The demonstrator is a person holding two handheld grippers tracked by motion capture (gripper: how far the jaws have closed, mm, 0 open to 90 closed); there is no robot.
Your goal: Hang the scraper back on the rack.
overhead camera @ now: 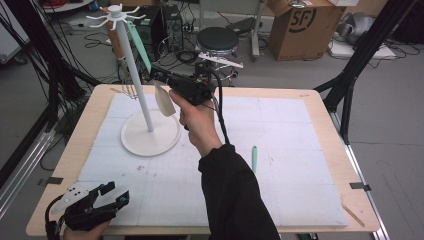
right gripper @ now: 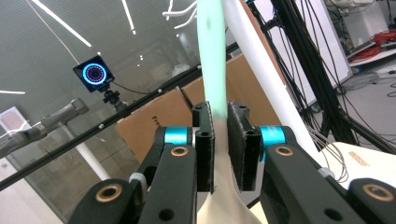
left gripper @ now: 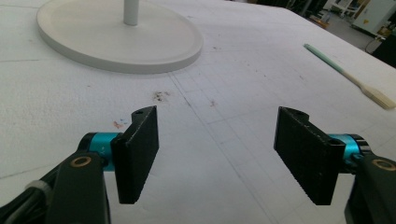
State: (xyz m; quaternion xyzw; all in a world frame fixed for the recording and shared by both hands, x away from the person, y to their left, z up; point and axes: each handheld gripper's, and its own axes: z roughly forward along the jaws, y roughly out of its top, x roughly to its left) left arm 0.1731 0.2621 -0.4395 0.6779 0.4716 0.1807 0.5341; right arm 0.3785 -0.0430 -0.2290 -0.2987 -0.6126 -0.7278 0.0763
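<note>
**Hanging the spatula: steady grip, slow approach to the hook**

Right tool (overhead camera: 159,76) clamped on the spatula (overhead camera: 164,102) just where the mint handle meets the cream blade, jaws pressed flat on both sides in the right gripper view (right gripper: 220,144). Spatula (right gripper: 212,56) held in the air above the far left part of the worktop (overhead camera: 300,95), handle end slanting up toward the hooks (overhead camera: 116,15) at the top of the rack (overhead camera: 150,135), blade hanging low beside the pole (overhead camera: 139,80).

Best done as follows, judging from the pose:

- Hold the clamp firm; a grip this low on the handle leaves a long lever, so any slip will swing the tip.
- Raise along the pole without brushing it; the rack looks light and could tip.
- Pick a free hook, away from the brown-handled utensil (overhead camera: 116,42) already hanging there.
- Whether the handle end has a hole cannot be told; find it before lifting over the hook.
- Let go only once the weight sits on the hook.

Left tool (overhead camera: 112,195) resting at the near left corner, jaws apart with nothing between them (left gripper: 217,149). Second spatula (overhead camera: 254,159) lying flat right of centre, apparently next.
</note>
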